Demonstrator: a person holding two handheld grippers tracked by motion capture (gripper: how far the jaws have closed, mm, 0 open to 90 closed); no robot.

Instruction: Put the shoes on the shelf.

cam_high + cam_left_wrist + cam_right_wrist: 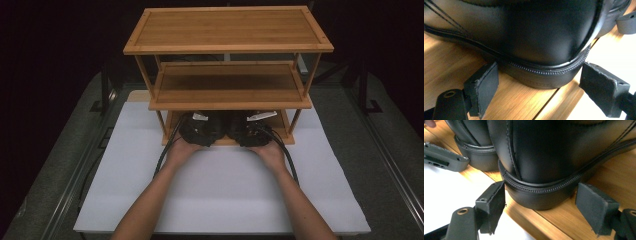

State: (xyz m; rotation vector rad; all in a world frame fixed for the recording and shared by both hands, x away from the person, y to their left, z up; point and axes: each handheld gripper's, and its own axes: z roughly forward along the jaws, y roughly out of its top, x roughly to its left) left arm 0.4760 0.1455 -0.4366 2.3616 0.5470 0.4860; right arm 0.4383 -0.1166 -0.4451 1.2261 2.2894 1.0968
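Observation:
A black leather shoe [536,37] stands on the bottom board [449,62] of a bamboo rack [227,27], heel toward my left gripper [542,87]. Its jaws are open, one pad [482,87] at each side just short of the heel, with gaps showing. A second black shoe [554,152] stands beside it, heel toward my right gripper [542,207], also open, its pads [594,207] level with the heel's sides and not pressing. In the high view both hands hold the left gripper [199,131] and the right gripper [250,132] side by side at the bottom shelf's front edge.
The rack has three tiers; the middle shelf [227,82] overhangs the grippers. It stands on a white mat [225,185] on a grey table. The left shoe [474,150] and a jaw of the left gripper [444,157] show in the right gripper view.

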